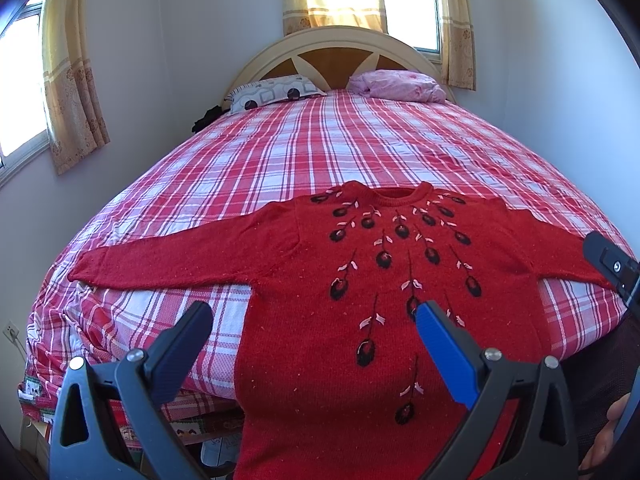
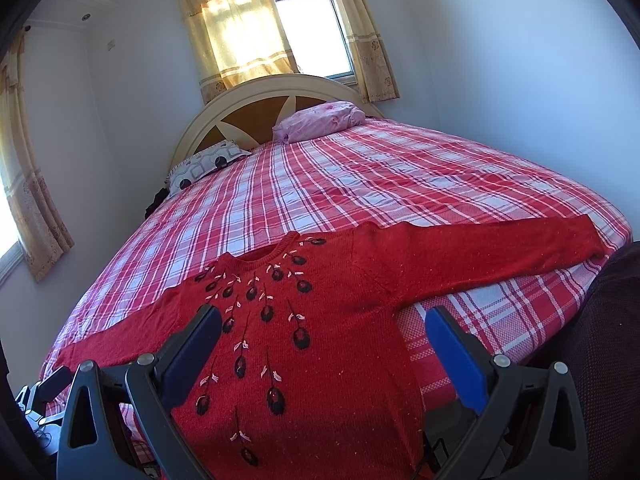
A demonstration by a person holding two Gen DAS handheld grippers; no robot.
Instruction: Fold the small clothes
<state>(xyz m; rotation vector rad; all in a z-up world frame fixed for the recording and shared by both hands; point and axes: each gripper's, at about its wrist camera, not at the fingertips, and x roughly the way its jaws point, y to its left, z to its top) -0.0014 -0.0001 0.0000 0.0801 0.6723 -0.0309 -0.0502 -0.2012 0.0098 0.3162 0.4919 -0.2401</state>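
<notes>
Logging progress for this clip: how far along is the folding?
Done: the sweater lies spread flat on the bed, front up, sleeves out, hem over the edge. In hand: nothing; the left gripper and right gripper hover open above it. Left: every fold, sleeves and body.

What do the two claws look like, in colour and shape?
Both look alike. The left claw has a dark grey frame with triangular cut-outs and silver round bolts. One long tapered finger is dark navy with a ribbed pad, the other is bright blue. The right claw has the same frame, bolts and finger colours. No cables or sleeves are clearly visible.
</notes>
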